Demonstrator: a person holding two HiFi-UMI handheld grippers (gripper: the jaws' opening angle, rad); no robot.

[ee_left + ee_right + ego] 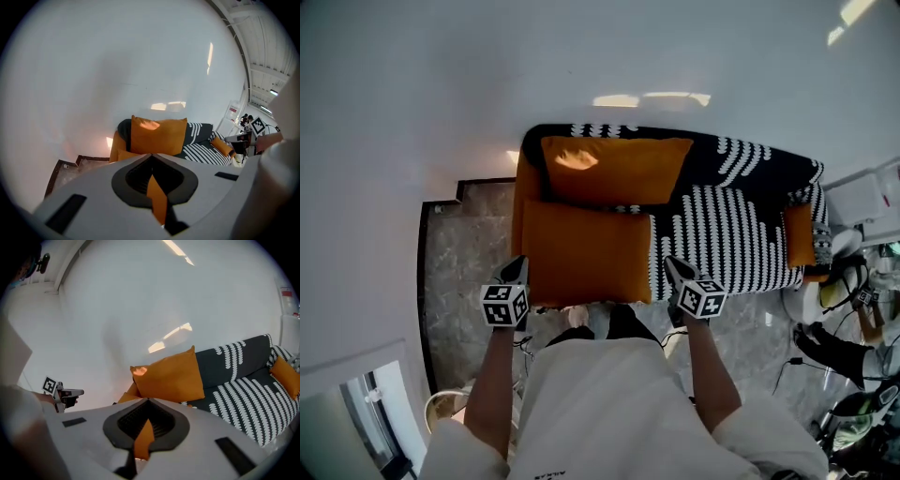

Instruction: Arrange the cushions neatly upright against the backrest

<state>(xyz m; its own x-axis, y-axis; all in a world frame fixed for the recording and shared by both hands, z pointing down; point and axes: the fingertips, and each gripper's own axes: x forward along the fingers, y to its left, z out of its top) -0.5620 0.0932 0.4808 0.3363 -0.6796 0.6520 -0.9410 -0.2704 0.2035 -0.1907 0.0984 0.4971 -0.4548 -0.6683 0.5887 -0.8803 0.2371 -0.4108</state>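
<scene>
Cushion (586, 251) corners between both grippers' (517, 269) (673, 270) fingers (93, 197)

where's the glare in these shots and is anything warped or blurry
Head view: bright reflections on the white wall, a light spot on the upright orange cushion, the flat orange cushion evenly lit. Left gripper view: fisheye curves the ceiling beams, corners black. Right gripper view: same round warp bends the striped sofa; nothing there looks badly blurred.
</scene>
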